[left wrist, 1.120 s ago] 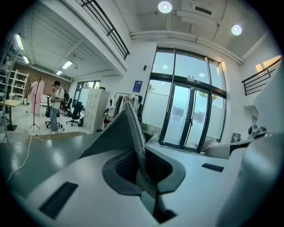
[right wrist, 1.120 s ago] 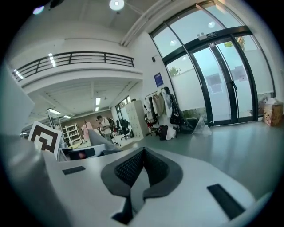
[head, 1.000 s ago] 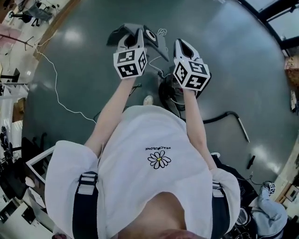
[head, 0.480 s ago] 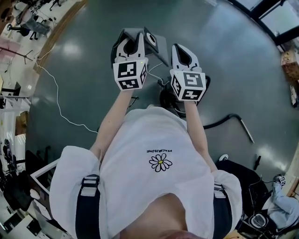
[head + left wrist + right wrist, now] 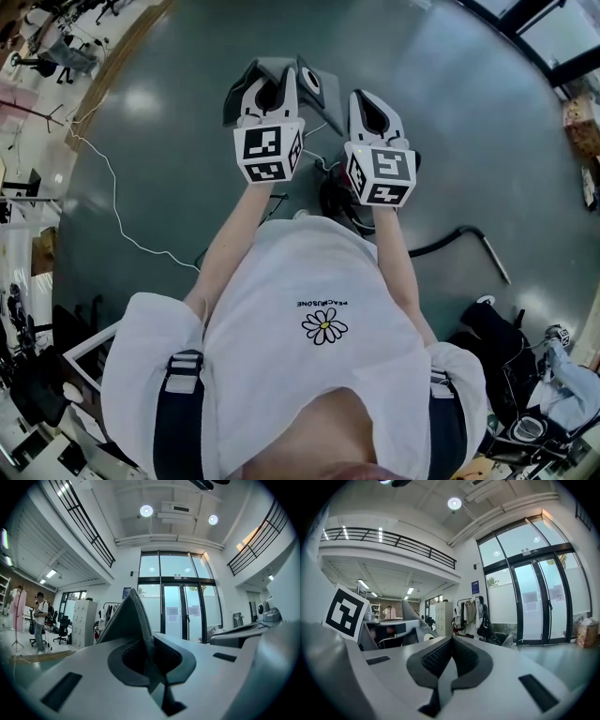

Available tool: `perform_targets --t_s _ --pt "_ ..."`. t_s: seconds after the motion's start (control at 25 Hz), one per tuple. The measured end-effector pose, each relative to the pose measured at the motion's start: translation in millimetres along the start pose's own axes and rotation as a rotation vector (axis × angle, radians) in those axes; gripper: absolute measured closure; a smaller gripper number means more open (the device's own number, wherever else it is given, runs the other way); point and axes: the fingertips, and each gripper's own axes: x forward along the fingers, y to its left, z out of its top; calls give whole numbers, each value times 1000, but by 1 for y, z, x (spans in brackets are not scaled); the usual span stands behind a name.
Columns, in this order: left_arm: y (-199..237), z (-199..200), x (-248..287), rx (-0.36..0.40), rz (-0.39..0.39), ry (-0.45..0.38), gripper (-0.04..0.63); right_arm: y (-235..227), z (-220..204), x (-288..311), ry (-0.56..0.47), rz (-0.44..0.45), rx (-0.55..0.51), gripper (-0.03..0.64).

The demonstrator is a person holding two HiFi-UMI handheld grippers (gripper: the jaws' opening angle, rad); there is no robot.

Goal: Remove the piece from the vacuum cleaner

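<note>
Left tool (image 5: pixel 270 94) pinching the grey piece (image 5: pixel 129 618) above the vacuum cleaner (image 5: pixel 336 199) on the floor (image 5: pixel 169 169), right tool (image 5: pixel 451 641) pressed together, empty; a firm, level pinch should suit carrying it clear.

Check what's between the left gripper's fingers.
The grey piece, a thin flat part. The left gripper is shut on it, fingers either side. The left gripper view shows this; the head view shows the piece jutting past the tips.
</note>
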Motion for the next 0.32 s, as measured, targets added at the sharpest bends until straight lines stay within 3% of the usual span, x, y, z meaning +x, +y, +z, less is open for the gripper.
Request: perform_targets --t_s 0.32 --pt "11 -3 -19 -24 12 5 581 13 -5 -16 11 -5 38 606"
